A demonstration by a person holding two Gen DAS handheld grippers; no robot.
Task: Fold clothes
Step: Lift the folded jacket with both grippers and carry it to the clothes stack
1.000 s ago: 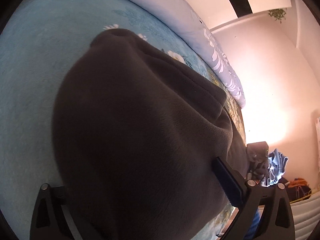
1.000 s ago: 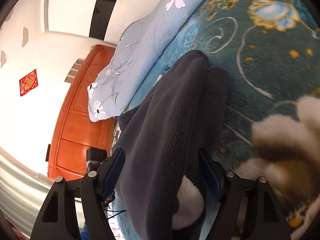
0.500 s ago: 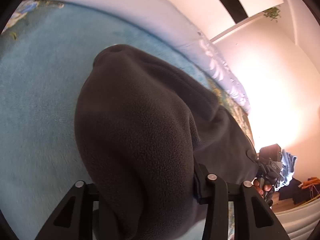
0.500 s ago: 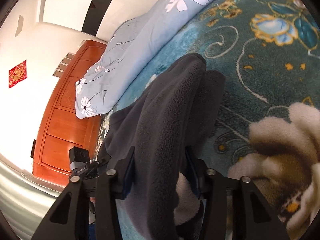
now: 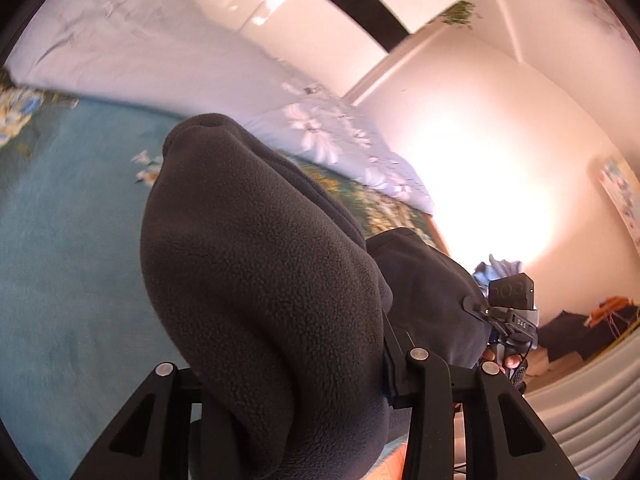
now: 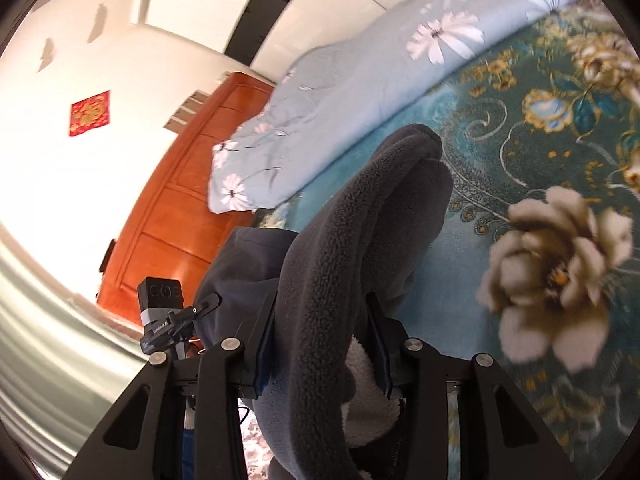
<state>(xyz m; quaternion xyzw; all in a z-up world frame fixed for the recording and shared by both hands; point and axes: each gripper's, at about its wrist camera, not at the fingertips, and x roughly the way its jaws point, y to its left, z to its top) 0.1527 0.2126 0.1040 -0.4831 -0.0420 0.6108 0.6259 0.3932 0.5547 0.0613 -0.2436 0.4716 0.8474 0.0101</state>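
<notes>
While both grippers clamp it, fleece garment (image 5: pixel 264 280) stretches away lengthwise over bedspread (image 5: pixel 72 248).

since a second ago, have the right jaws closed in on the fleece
Yes. The right gripper has narrowed inward onto the grey fleece garment, now pinching it against the teal floral blanket backdrop.

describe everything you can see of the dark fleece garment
The fleece garment is dark charcoal with a nubby, soft pile and a white fluffy lining showing in the right wrist view. It is bunched into thick folds, lifted and draping toward the teal floral blanket. The left gripper and the right gripper each clamp a bunched part of it between their fingers.
</notes>
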